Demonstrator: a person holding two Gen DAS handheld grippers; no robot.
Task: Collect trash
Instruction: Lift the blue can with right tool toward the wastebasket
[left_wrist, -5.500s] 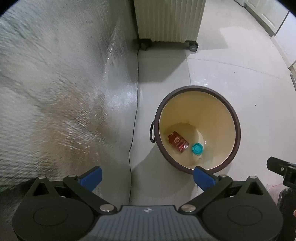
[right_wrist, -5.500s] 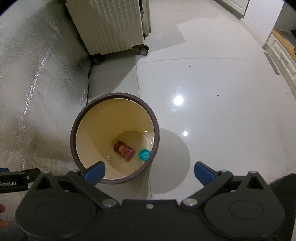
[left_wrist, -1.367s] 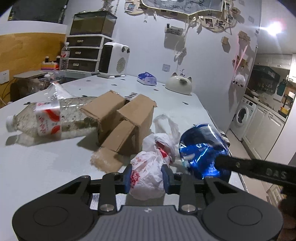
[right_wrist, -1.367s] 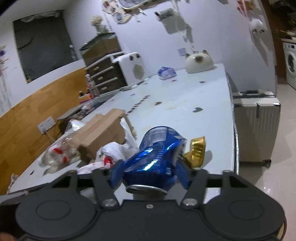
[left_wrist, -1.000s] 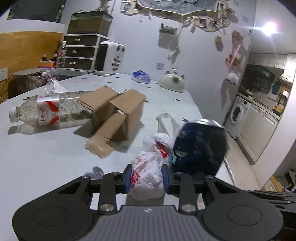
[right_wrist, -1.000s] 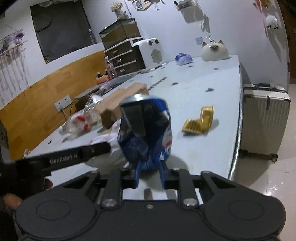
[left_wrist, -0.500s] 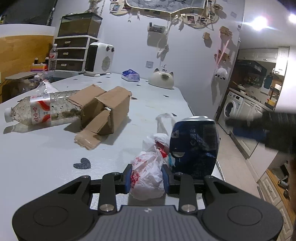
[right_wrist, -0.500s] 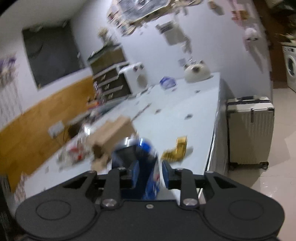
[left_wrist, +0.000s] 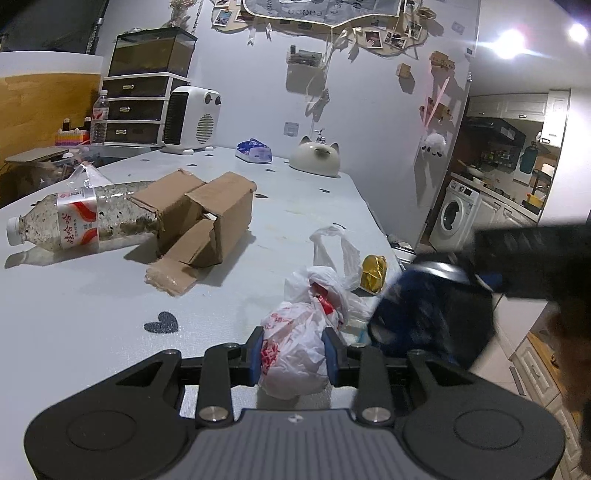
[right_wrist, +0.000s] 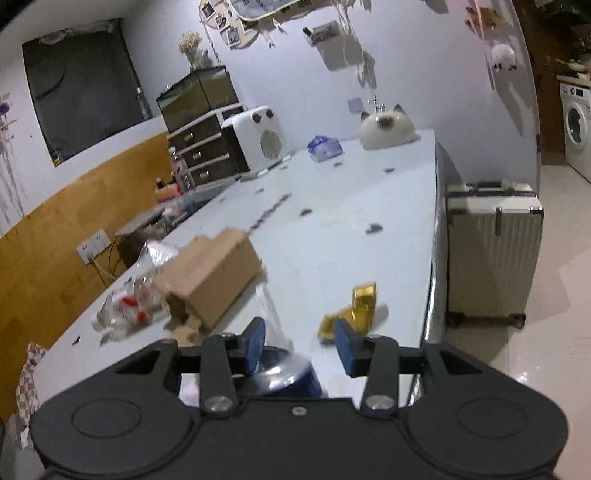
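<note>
Two grippers at work, reaching over a pale table (left_wrist: 92, 306) strewn with trash. Pinching a white bag (left_wrist: 299, 354) firmly between the pads of the left gripper (left_wrist: 293, 341), near the table's right edge. Having just been spreading the jaws of the right gripper (right_wrist: 299, 341), and gripping nothing with them. Seeing the blue can (right_wrist: 288, 373) sitting low beneath them, close to the left pad, apparently not being pressed. Seeing that can blurred and leaning in the left view, just right of the bag and right at the table edge, suggesting motion.

Risking, first, losing the can: letting go so close to the edge, and tilted, probably meaning rolling or toppling onto the floor rather than staying put. Risking, second, knocking it with the bag or with either gripper while lifting, everything being so crowded together. Risking also snagging: trailing the bag's loose handles just beside a gold wrapper (left_wrist: 373, 273), likely dragging it along or off the table. Risking the thin plastic slipping or tearing under its own load, seemingly being held by a bunched fold only. Leaving a box (left_wrist: 207, 214) and a bottle (left_wrist: 74, 225) further left, well apart, not yet being collected.
</note>
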